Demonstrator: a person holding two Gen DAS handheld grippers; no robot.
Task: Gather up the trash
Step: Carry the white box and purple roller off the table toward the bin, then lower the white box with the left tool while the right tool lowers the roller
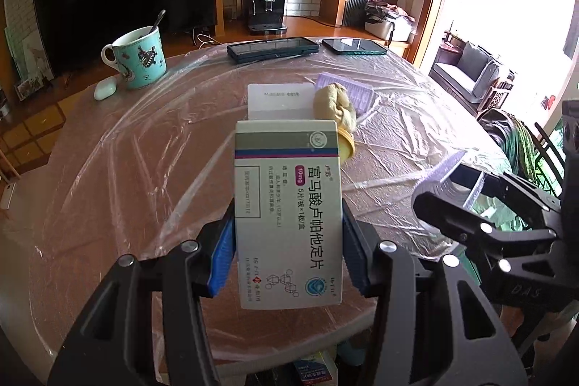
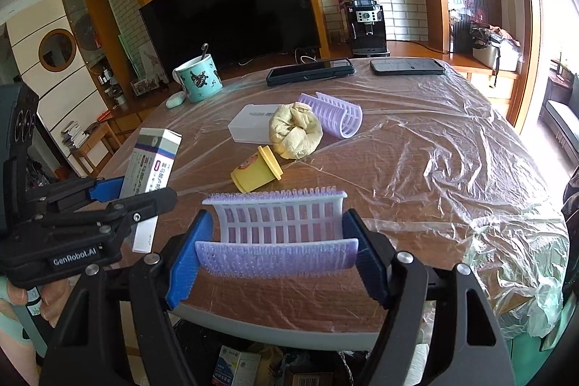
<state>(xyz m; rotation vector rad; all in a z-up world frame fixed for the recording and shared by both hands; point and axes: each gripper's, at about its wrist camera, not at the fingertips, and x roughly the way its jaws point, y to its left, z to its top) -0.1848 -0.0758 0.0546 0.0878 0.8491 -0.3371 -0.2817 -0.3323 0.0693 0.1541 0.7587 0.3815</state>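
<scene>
Left wrist view: left gripper (image 1: 287, 234) pinches medicine box (image 1: 287, 212) upright; right gripper (image 2: 277, 243), at 3 o'clock, clamps purple tray (image 2: 278, 223), both likely bin-bound.

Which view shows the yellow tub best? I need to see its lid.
The right wrist view: the yellow tub lies on its side in the open, lid visible. In the left wrist view the medicine box hides all but its edge.

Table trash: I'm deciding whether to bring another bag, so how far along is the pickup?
Done: cartons already show in the bin below the table edge. In hand: the left gripper clamps a medicine box; the right gripper clamps a purple hair roller. Left: yellow cup, crumpled cloth, white box, second roller.
</scene>
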